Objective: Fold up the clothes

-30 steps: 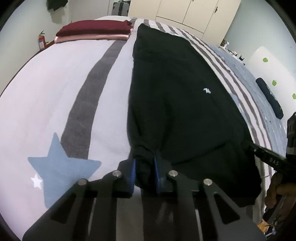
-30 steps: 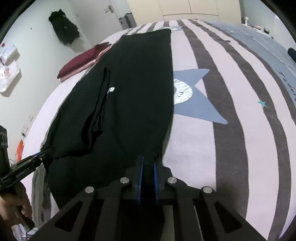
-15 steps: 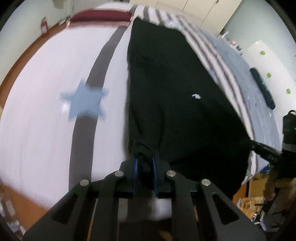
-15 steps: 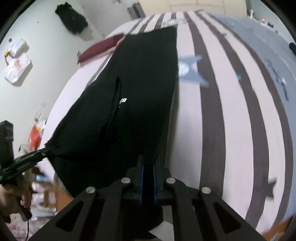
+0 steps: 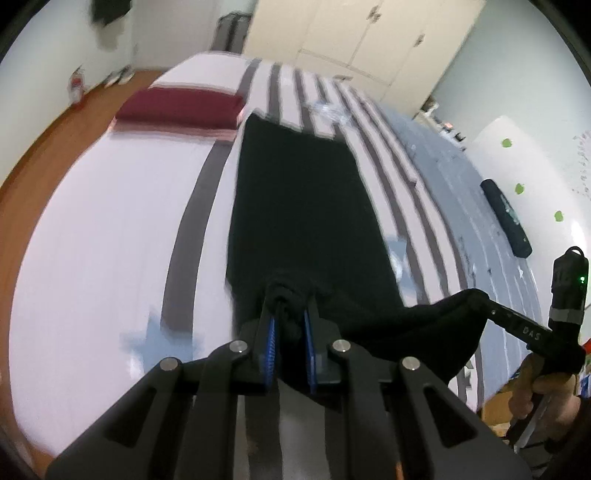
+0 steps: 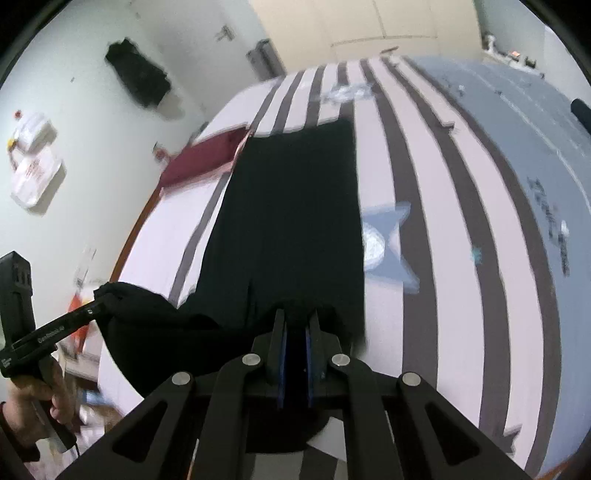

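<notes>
A long black garment lies lengthwise on the striped bed; it also shows in the right wrist view. My left gripper is shut on one corner of its near end, bunched between the blue pads. My right gripper is shut on the other near corner. Both hold the near end lifted above the bed, and the cloth sags between them. Each gripper shows in the other's view: the right one, the left one.
A folded maroon and pink stack lies at the far left of the bed. A dark pouch lies on the grey part at the right. Wardrobe doors stand behind. The wooden floor runs along the left.
Both grippers have lifted the near end of the black garment up and carried it forward toward the far end. The visible flat part of the garment is now shorter.
</notes>
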`<action>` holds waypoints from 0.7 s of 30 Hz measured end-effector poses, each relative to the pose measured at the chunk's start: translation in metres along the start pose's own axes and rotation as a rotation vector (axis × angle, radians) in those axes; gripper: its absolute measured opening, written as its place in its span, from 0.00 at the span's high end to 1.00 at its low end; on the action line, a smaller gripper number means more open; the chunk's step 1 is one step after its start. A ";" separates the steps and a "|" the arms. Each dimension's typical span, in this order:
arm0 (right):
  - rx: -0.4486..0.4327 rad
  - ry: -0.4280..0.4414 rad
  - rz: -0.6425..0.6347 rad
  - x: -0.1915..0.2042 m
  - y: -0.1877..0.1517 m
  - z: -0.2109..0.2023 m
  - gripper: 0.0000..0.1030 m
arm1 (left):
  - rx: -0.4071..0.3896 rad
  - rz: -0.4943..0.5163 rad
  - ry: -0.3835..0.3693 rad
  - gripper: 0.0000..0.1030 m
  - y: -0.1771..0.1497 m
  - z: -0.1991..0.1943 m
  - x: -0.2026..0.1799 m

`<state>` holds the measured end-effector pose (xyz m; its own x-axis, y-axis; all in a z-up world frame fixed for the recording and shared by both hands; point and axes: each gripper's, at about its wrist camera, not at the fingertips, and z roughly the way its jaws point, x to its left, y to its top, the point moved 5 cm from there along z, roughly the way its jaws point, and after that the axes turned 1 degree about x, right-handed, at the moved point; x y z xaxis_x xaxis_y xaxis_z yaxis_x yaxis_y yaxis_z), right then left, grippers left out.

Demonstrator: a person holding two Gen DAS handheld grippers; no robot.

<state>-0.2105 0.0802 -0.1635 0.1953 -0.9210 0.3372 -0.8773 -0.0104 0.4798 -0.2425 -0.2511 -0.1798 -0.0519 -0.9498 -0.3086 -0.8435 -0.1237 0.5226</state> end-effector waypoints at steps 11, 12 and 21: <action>-0.051 -0.036 0.049 -0.050 0.159 0.156 0.93 | 0.050 0.094 0.021 0.89 0.156 0.183 0.052; -0.042 -0.040 0.044 -0.055 0.167 0.171 0.93 | 0.073 0.081 0.027 0.89 0.161 0.199 0.058; 0.032 0.014 0.024 -0.080 0.199 0.229 0.93 | 0.106 0.043 0.044 0.89 0.173 0.232 0.068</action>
<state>-0.5008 0.0625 -0.2804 0.1800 -0.9155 0.3598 -0.8952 -0.0009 0.4457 -0.5161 -0.2704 -0.2941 -0.0680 -0.9656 -0.2510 -0.8929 -0.0533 0.4471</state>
